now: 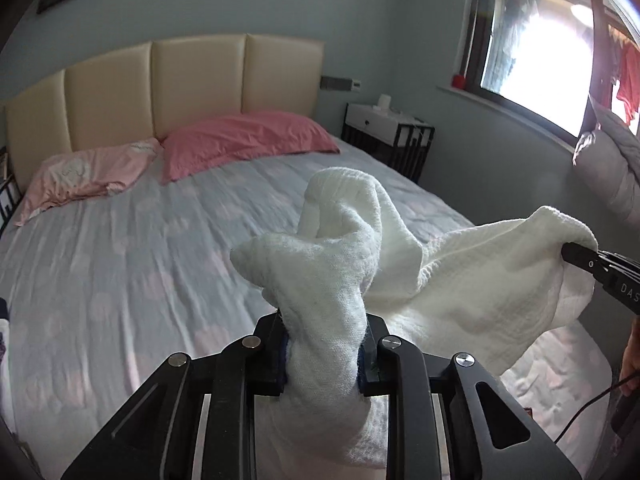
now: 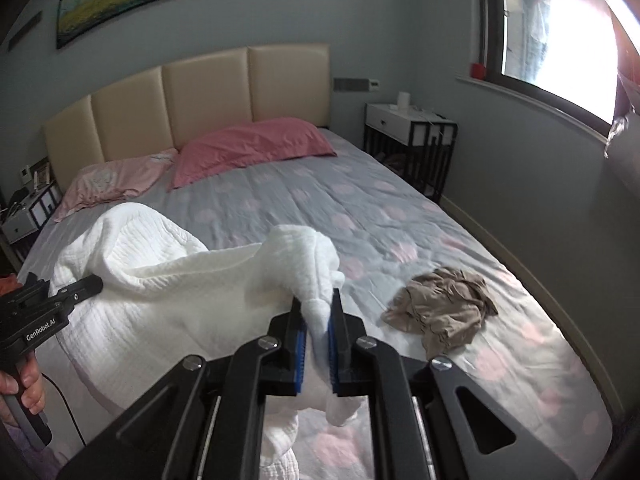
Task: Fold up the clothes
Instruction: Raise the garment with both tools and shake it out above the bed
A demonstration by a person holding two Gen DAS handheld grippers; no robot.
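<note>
Lifting white garment (image 2: 168, 280) over bed (image 2: 360, 216), beige cloth (image 2: 444, 308) beside

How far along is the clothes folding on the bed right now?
Done: nothing looks folded yet; no folded pile shows on the bed. In hand: the white garment is lifted off the bed, one bunch clamped in the left gripper, another in the right gripper. Left: spread and fold it, then the crumpled beige garment lying loose on the bedspread.
</note>
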